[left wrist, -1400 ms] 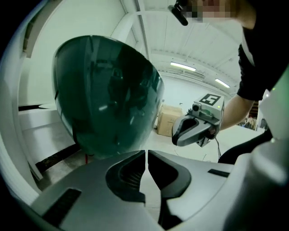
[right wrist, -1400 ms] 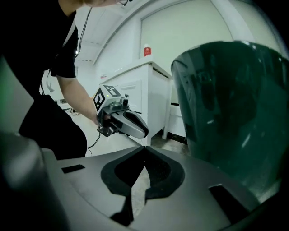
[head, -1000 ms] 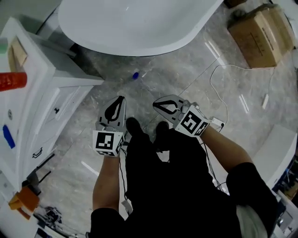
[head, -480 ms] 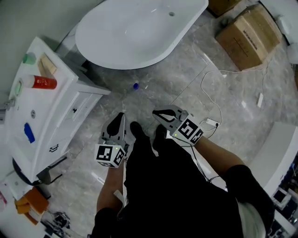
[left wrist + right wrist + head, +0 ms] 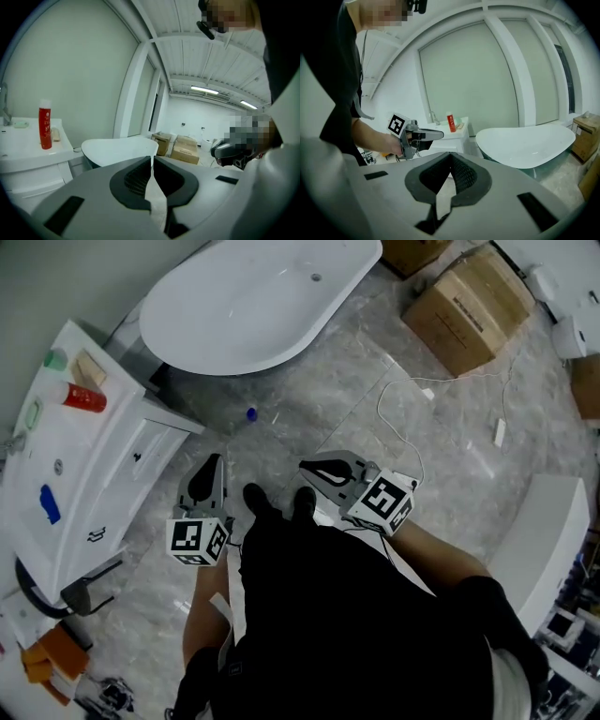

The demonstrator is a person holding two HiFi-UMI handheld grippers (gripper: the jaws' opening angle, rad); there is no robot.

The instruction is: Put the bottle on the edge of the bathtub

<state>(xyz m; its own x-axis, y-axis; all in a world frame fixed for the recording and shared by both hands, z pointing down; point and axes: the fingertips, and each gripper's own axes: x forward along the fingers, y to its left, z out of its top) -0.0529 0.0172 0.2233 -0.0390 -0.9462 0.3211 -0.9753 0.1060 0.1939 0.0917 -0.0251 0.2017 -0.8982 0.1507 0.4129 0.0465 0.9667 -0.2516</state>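
Note:
The red bottle [image 5: 84,397] lies on the white vanity counter [image 5: 66,493] at the left; it shows as an upright red bottle [image 5: 45,124] in the left gripper view and as a small red bottle [image 5: 451,123] in the right gripper view. The white bathtub [image 5: 216,343] stands beyond the vanity, at the top of the head view. My left gripper [image 5: 214,459] and right gripper [image 5: 305,467] hover over the floor in front of the person, both shut and empty, well short of the bottle.
Cardboard boxes [image 5: 464,310] stand to the right of the tub. A white cable [image 5: 394,399] and a small blue cap [image 5: 250,413] lie on the marble floor. A white block [image 5: 548,531] sits at the right. Orange items [image 5: 42,657] lie at bottom left.
The head view has swung so that more of the vanity and the whole tub show. Both grippers stay shut and low in front of the body, with the left one shifting slightly left.

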